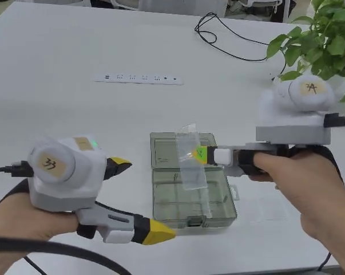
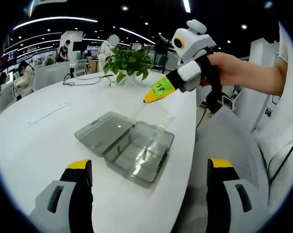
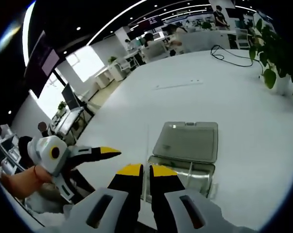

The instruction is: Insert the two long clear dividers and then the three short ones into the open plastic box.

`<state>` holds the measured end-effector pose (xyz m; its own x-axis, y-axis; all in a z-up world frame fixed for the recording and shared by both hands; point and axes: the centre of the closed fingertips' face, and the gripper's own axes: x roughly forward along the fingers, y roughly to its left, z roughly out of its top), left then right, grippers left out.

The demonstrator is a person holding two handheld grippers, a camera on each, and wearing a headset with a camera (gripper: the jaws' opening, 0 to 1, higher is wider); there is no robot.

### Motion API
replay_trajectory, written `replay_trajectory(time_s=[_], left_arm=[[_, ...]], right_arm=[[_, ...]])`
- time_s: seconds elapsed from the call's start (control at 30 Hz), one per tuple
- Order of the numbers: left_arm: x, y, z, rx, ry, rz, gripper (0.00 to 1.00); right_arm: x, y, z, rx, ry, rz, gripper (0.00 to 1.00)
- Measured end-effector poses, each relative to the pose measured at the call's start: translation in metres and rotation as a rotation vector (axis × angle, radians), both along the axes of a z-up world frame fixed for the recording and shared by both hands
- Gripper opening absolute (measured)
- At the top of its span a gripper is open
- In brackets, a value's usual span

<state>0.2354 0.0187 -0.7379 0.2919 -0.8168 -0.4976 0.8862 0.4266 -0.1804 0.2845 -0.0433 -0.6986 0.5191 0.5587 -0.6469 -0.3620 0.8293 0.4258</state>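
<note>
At the near edge of a white table [image 1: 58, 114], the left gripper [image 1: 150, 198] is held with its yellow-tipped jaws spread wide, gripping nothing. Just beyond, the open plastic box [image 1: 218, 197] lies with its lid flat behind its base. Over it the right gripper [image 1: 201, 153], jaws pressed together, pinches a clear divider [image 1: 192, 169], held tilted. Farther back lie a white power strip [image 1: 139, 78], a black cable [image 1: 229, 46] and a leafy plant [image 1: 318, 34].
</note>
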Motion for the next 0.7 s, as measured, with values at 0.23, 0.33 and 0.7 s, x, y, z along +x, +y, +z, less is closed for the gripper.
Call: replay_trajectory(time_s=[0.23, 0.33, 0.7], left_arm=[[0.001, 0.005, -0.008, 0.012, -0.009, -0.034, 1.00], [0.001, 0.006, -0.009, 0.004, -0.007, -0.040, 1.00], [0.003, 0.007, -0.013, -0.024, -0.002, -0.061, 1.00]], right_arm=[[0.011, -0.012, -0.024, -0.082, 0.142, -0.064, 0.07], [0.013, -0.013, -0.033, -0.080, 0.191, -0.098, 0.07], [-0.005, -0.004, -0.064, -0.124, 0.317, -0.139, 0.07]])
